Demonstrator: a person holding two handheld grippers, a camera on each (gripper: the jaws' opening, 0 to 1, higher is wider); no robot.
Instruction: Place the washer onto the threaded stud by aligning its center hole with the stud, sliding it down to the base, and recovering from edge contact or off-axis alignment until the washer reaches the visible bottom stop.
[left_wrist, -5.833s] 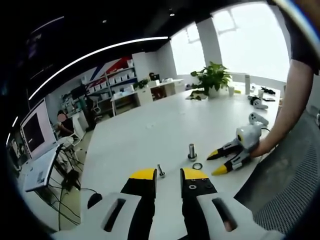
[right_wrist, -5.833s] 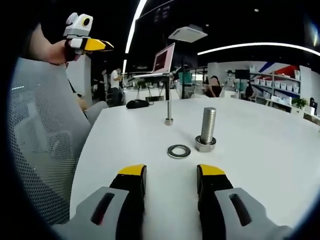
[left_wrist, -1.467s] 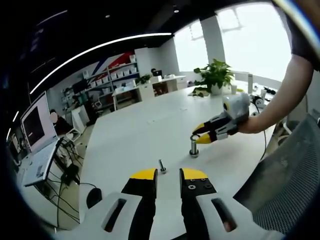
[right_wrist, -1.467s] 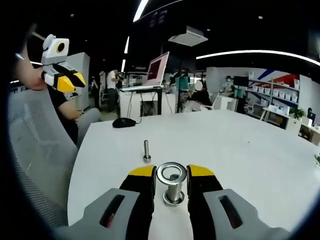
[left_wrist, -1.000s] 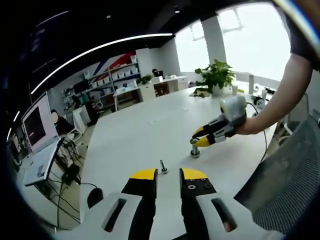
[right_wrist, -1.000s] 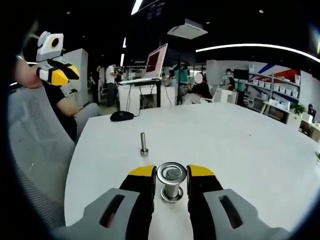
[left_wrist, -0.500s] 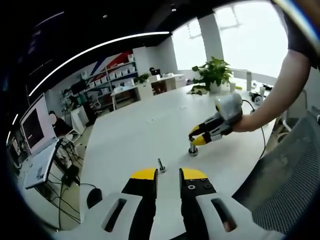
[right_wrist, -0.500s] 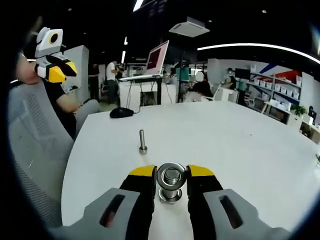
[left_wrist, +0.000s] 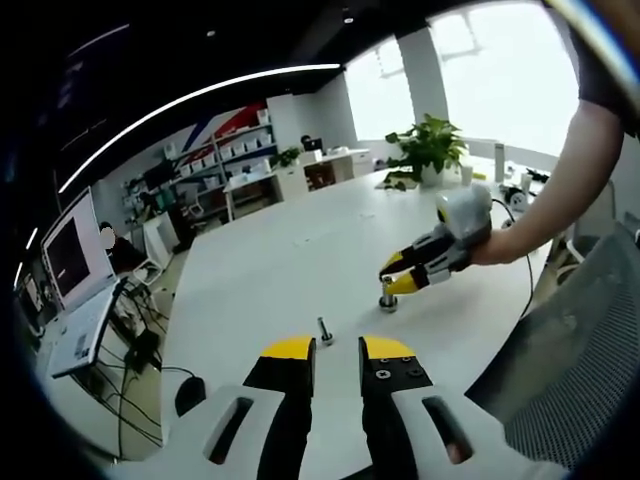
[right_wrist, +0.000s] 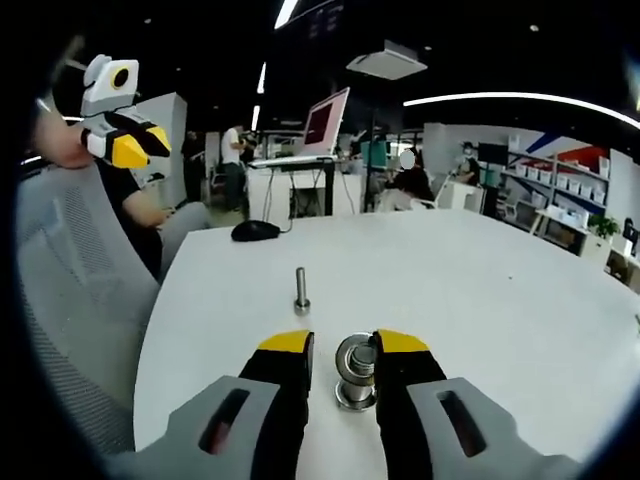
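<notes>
**Washer on the stud, partway down**

Office space with shelving, a plant by bright windows and a raised laptop surrounds a white tabletop (right_wrist: 520, 300), where the work sits near the edge closest to the person.

Through the right gripper view, the right hand-held gripper (right_wrist: 338, 345) has its 2 yellow-tipped jaws on either side of the stud (right_wrist: 358, 375), which stands upright on its hex base. The washer (right_wrist: 352, 356) is threaded over the stud and sits tilted partway down, touching the right jaw but apart from the left one, so the jaws look slightly spread and not pinching it. My judgement: the tilt suggests off-axis binding on the threads, and the washer needs levelling before it drops to the base.

A thinner bolt (right_wrist: 301, 290) stands upright farther from the edge, unused.

From the left gripper view, the left hand-held gripper (left_wrist: 336, 347) hangs above the tabletop, jaws slightly parted and holding nothing, probably kept back to leave room. The right hand-held gripper (left_wrist: 392, 277) appears there over the stud (left_wrist: 386, 296).
</notes>
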